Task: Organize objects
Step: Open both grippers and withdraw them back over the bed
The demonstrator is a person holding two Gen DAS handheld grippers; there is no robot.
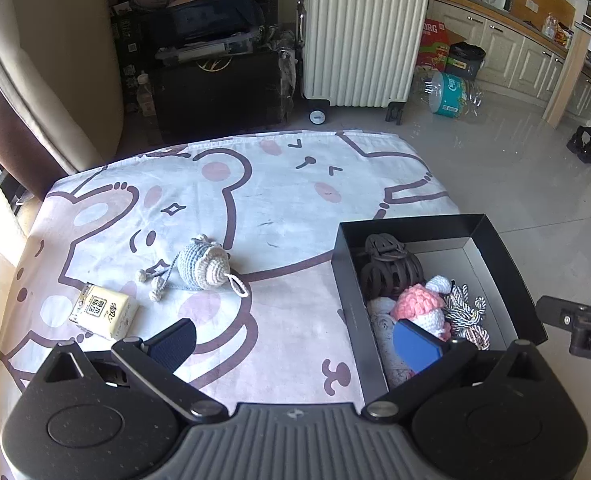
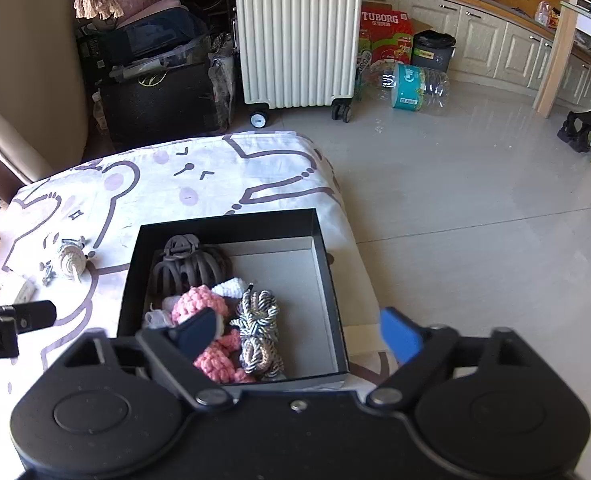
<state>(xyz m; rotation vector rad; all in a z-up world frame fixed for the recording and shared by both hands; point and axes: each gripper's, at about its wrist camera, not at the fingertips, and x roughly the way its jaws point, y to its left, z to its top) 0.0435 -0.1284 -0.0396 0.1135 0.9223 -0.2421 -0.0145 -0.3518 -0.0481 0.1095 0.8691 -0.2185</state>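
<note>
A black open box (image 1: 507, 264) (image 2: 129, 280) sits on the cartoon-print cloth at its right side. Inside lie a brown hair claw (image 1: 389, 266) (image 2: 189, 262), a pink and white crochet toy (image 1: 419, 302) (image 2: 199, 300) and a black-white rope knot (image 1: 465, 310) (image 2: 257, 320). On the cloth to the left lie a blue and cream crochet pouch (image 1: 203, 264) (image 2: 69, 262) and a yellow tissue pack (image 1: 103, 312). My left gripper (image 1: 295, 340) is open and empty above the cloth, at the box's left wall. My right gripper (image 2: 299, 334) is open and empty above the box's near right corner.
The cloth-covered table (image 1: 287, 184) ends at the right, with tiled floor (image 2: 475, 208) beyond. A cream suitcase (image 1: 359, 32) (image 2: 297, 32), dark bags (image 1: 215, 80) and a large plastic bottle (image 2: 411, 84) stand behind. Kitchen cabinets (image 2: 495, 48) run along the far right.
</note>
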